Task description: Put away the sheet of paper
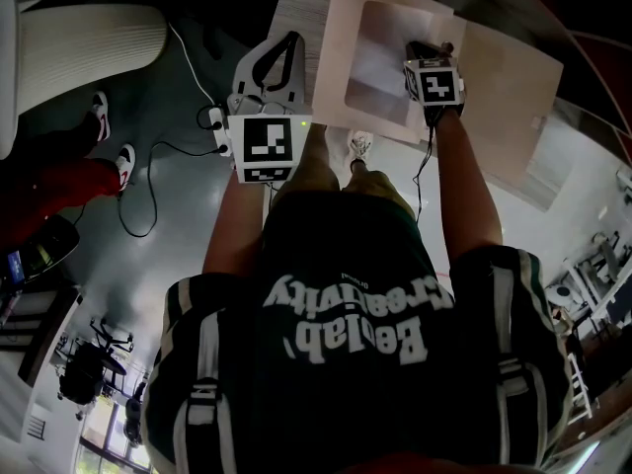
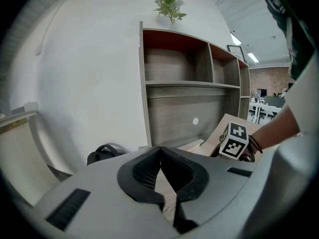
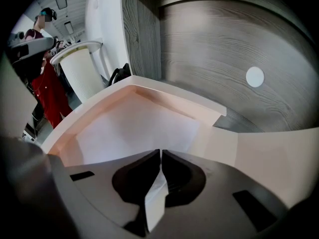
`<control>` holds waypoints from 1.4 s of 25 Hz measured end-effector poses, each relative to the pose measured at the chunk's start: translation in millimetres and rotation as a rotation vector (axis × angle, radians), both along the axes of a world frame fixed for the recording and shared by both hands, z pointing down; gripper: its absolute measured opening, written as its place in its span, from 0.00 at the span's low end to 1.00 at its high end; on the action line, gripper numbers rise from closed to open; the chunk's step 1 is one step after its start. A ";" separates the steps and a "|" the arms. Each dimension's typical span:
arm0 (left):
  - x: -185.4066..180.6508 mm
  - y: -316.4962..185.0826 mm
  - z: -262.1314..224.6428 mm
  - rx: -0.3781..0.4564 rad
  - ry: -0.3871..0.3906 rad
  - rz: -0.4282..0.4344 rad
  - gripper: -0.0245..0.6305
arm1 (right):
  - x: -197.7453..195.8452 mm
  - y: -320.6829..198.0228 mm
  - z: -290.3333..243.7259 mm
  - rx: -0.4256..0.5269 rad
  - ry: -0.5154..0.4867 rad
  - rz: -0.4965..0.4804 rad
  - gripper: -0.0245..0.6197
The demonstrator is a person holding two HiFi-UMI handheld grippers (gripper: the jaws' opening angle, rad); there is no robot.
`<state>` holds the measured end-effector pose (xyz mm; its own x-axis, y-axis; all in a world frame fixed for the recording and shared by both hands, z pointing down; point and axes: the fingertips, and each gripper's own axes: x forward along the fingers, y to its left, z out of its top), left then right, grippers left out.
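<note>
A shallow pale pink cardboard box [image 1: 336,87] lies open on a wood-grain top, its lid [image 1: 509,92] folded out to the right. The white sheet of paper [image 1: 380,57] lies inside it. My right gripper [image 1: 423,49] reaches down into the box, shut on the sheet's near edge. In the right gripper view the sheet [image 3: 139,133] spreads across the box floor, and a strip of it runs up between the closed jaws of my right gripper [image 3: 160,156]. My left gripper [image 1: 286,45] hangs left of the box. Its jaws [image 2: 159,151] meet at the tips with nothing between them.
A grey wooden shelf unit [image 2: 174,113] with a small plant [image 2: 169,6] on top stands behind the box. A black bag [image 2: 102,153] sits at its left foot. A white ribbed seat [image 1: 89,38], floor cables [image 1: 148,196] and a person in red [image 1: 59,186] are to the left.
</note>
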<state>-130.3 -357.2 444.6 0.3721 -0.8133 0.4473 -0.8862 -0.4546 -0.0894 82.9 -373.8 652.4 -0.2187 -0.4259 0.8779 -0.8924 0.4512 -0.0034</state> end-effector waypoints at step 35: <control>110.7 -2.1 -97.6 0.177 0.073 0.344 0.07 | 28.5 41.0 -246.4 0.545 -0.148 0.224 0.10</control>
